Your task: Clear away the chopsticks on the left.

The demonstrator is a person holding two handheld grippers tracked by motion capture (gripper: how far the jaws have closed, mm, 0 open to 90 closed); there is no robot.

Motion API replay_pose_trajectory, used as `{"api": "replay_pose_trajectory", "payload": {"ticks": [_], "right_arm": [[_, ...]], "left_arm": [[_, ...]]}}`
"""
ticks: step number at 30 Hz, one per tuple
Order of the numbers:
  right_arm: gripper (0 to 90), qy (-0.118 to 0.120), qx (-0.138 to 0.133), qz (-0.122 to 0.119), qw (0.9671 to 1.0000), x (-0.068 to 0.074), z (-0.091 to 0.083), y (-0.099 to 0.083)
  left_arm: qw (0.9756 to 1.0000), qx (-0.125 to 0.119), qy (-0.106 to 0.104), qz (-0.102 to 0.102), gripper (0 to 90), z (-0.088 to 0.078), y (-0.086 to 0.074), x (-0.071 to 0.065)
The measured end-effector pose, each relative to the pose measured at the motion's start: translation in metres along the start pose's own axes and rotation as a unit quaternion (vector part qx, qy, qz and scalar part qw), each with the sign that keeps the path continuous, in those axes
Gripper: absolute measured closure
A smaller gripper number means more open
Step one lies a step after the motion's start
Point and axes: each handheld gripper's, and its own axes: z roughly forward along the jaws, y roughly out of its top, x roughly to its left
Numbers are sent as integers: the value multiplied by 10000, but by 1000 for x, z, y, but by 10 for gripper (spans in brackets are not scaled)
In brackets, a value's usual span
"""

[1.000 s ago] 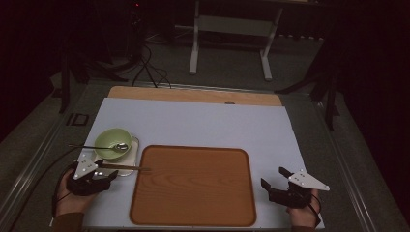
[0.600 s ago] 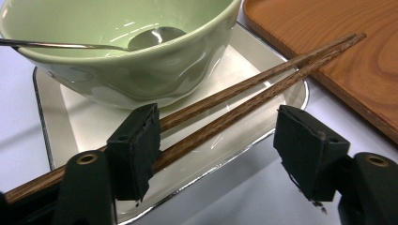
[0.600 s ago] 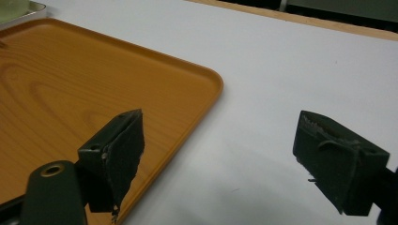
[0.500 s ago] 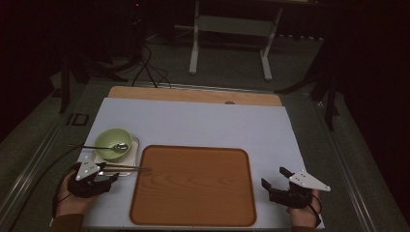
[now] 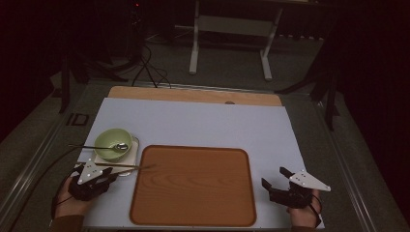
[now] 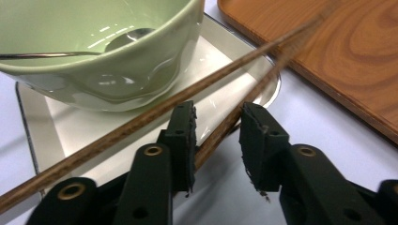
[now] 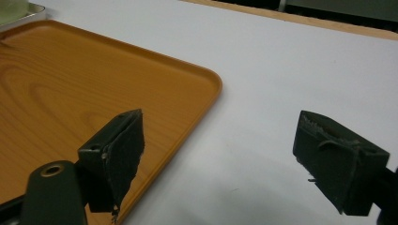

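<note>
**At the lower left, jaws narrowed around one chopstick**

Between the pads of the left gripper [image 6: 217, 140], low in the left gripper view, one chopstick [image 6: 244, 101] is seen; the jaws have just been closing. That stick lies against the left pad, while a gap is left to the right pad, so no firm grasp can be confirmed. A second chopstick [image 6: 141, 123] passes just outside the left jaw, running from the lower left up toward the upper right. Both sticks are laid across the edge of a small white plate [image 6: 33, 112], and their tips reach onto the wooden tray [image 6: 356, 61] at the upper right. On the plate a green bowl [image 6: 94, 70] is set at the upper left, with a spoon [image 6: 70, 51] resting inside it.

In the high view, the left gripper [image 5: 104, 174] is found at the lower left, just below the plate. At the lower right, the right gripper [image 5: 273, 176] is held wide apart and grasps nothing, beside the tray [image 5: 193, 186] on the white table [image 5: 208, 121].
</note>
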Motion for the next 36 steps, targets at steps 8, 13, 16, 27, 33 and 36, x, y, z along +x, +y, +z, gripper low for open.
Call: {"api": "replay_pose_trajectory", "payload": {"ticks": [8, 13, 16, 27, 33, 36], "right_arm": [[167, 13, 8, 7, 10000, 0, 0, 0], [167, 19, 14, 2, 10000, 0, 1, 0], [167, 20, 8, 7, 10000, 0, 0, 0], [167, 0, -12, 29, 10000, -1, 0, 0], [167, -9, -16, 36, 10000, -1, 0, 0], [167, -13, -22, 36, 10000, -1, -1, 0]], "left_arm": [[9999, -5, -8, 173, 808, 0, 5, -6], [9996, 19, -8, 264, 845, 2, 10, -12], [9997, 51, -89, 236, 849, 5, 14, -14], [9990, -152, -384, -189, 851, 0, 24, -17], [9986, -195, -393, -304, 851, -4, 30, -23], [9984, -199, -398, -343, 852, -5, 34, -26]]}}
